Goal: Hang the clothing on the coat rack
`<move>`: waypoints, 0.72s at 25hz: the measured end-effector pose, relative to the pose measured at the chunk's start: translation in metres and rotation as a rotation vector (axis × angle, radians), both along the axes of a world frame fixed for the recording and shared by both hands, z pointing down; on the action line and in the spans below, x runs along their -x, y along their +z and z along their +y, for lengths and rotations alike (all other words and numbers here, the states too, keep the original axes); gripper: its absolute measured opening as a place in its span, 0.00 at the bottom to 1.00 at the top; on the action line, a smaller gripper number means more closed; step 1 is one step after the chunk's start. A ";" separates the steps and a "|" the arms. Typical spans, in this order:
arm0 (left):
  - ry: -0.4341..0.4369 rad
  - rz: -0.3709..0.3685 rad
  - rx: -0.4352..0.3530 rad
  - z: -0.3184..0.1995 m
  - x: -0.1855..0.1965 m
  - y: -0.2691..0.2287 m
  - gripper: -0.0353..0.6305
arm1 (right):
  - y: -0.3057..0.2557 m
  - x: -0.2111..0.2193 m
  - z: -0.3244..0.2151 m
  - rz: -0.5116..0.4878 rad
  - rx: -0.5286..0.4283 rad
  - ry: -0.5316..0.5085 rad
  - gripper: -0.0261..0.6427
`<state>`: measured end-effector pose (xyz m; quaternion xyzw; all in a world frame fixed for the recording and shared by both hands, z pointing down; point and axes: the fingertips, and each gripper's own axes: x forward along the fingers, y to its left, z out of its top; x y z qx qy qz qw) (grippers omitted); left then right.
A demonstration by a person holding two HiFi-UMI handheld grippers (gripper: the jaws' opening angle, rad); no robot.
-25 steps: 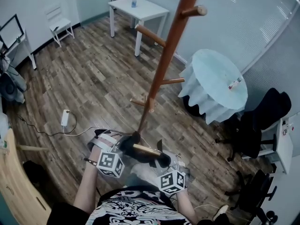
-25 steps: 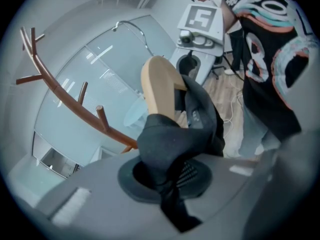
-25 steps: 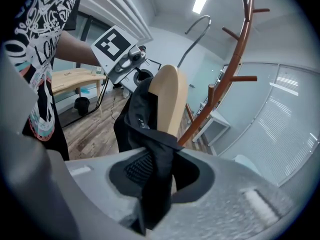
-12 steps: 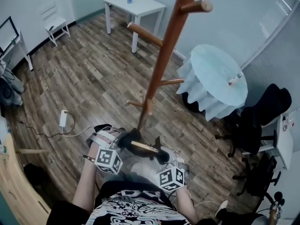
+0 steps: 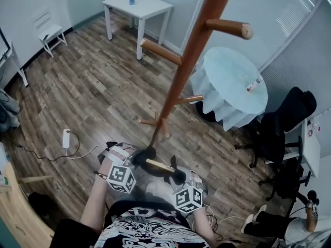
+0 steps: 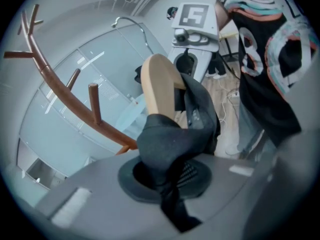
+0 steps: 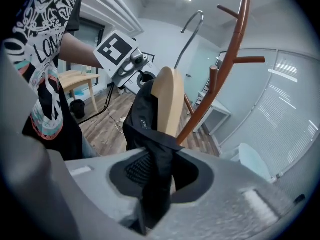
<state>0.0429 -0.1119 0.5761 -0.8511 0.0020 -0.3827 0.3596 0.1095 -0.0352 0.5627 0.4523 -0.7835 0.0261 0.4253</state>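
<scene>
A wooden hanger (image 5: 159,165) draped in dark clothing (image 5: 155,171) hangs between my two grippers, low in the head view and close to my body. My left gripper (image 5: 141,156) is shut on the garment over one hanger end (image 6: 159,86); black cloth (image 6: 167,149) fills its jaws. My right gripper (image 5: 179,177) is shut on the cloth (image 7: 156,169) over the other hanger end (image 7: 167,101). The brown wooden coat rack (image 5: 186,61) rises just ahead, its foot near the hanger, with pegs (image 5: 227,28) sticking out above. The hanger's metal hook (image 7: 192,26) points up.
A round table with a pale blue cloth (image 5: 232,84) stands right of the rack, black office chairs (image 5: 282,133) beyond it. A white table (image 5: 137,6) and white chair (image 5: 46,30) are at the back. A power strip with cable (image 5: 65,137) lies on the floor.
The rack's upper pegs have grown larger and swung right in the head view. Both grippers keep their hold and have edged a little toward the rack with the hanger.
</scene>
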 end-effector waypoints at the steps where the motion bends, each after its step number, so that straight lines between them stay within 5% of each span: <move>1: 0.016 -0.005 0.003 -0.003 0.000 0.002 0.07 | 0.002 0.002 -0.001 -0.002 0.011 0.005 0.16; 18: 0.210 -0.056 0.042 -0.057 0.002 0.044 0.07 | 0.044 0.022 -0.045 -0.044 0.139 0.079 0.15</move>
